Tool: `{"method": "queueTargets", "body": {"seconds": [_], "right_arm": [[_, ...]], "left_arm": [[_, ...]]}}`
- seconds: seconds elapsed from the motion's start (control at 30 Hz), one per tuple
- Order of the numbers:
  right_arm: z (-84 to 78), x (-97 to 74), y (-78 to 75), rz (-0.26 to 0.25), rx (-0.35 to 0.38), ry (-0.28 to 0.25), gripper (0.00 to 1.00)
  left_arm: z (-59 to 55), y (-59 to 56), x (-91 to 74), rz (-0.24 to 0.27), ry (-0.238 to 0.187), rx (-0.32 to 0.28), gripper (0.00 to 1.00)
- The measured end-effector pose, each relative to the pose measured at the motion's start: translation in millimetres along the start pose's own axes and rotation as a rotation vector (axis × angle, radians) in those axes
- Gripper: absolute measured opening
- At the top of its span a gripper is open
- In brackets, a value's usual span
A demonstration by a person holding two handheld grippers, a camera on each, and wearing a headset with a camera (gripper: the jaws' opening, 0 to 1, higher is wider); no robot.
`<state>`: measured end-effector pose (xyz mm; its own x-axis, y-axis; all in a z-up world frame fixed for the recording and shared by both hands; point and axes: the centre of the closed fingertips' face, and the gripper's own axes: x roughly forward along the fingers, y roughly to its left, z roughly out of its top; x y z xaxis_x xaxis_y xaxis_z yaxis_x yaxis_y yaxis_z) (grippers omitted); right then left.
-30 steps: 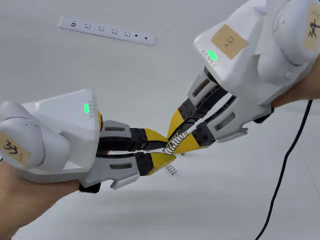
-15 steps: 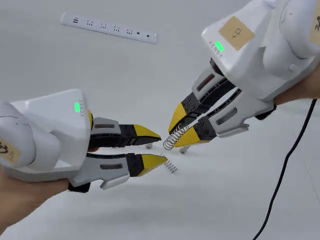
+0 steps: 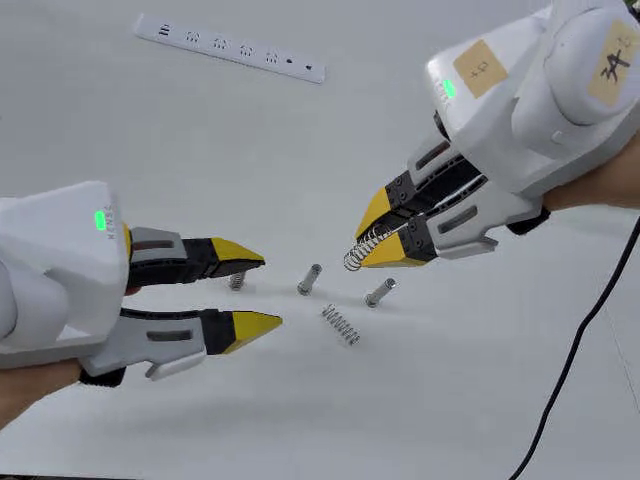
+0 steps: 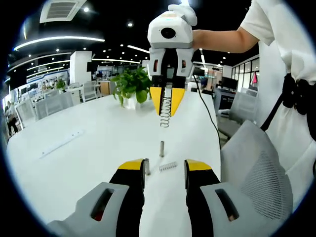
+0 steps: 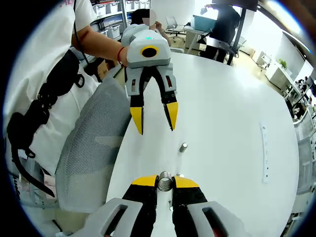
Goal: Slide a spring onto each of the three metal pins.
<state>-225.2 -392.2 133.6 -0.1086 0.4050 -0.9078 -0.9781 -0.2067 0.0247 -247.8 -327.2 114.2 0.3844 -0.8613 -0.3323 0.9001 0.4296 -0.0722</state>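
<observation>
Fingers (image 3: 380, 210) of the right gripper (image 3: 361, 251) pinch a spring (image 3: 370, 244); the left gripper (image 3: 272, 290) gapes. Middle pin (image 3: 310, 279) and right pin (image 3: 380, 292) look bare; a second spring (image 3: 340, 325) lies loose

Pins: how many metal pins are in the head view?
3. First pin by the upper jaw of the left gripper; middle pin between the grippers; third pin nearest the right gripper, which grips a spring. None seems fully hidden.
</observation>
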Motion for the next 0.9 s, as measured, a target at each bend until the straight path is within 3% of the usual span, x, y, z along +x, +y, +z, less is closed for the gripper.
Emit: {"method": "queueTargets", "body": {"seconds": [0.23,0.47,0.9], "right_arm": [[-11.9,9.8,-18.2,-0.049,0.057,0.017,0.07],[-19.6,24.0,-26.1,-0.060,0.086,0.035,0.07],[-31.2,50.8,-34.9,-0.075,0.130,0.061,0.07]], "left_arm": [[-16.6,16.4,-11.6,0.061,0.029,-0.010,0.41],[-28.2,26.3,-17.5,0.083,0.042,-0.021,0.52],[-42.3,28.3,-17.2,0.066,0.026,-0.074,0.83]]}}
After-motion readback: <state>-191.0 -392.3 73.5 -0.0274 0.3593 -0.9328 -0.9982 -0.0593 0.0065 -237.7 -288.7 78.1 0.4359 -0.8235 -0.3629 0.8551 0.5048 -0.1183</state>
